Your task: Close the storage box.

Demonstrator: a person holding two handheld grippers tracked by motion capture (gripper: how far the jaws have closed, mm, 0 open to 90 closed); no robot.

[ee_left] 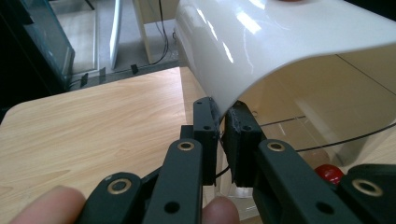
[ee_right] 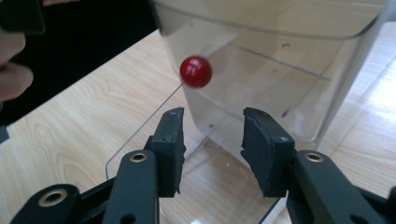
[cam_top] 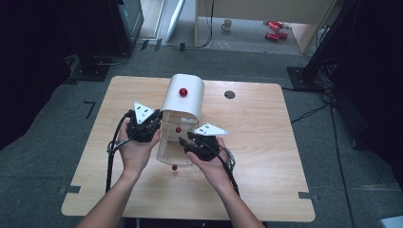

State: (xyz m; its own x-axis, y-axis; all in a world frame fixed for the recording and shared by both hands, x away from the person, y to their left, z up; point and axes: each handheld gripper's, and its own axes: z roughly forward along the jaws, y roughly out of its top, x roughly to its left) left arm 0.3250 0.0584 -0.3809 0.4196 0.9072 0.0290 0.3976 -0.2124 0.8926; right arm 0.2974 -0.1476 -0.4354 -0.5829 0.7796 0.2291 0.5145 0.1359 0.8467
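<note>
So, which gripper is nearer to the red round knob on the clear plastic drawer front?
Right. The right gripper has open jaws just below the red round knob, not touching it. The left gripper is shut on the white curved cover's edge, farther away.

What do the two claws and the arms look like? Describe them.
Both the left claw and right claw are black, each topped by a grey three-cornered plate with dark dots. Brass-coloured rivets mark the linkages; rough dark pads line the jaws. Black cables trail back. The forearms are bare, no sleeves.
</note>
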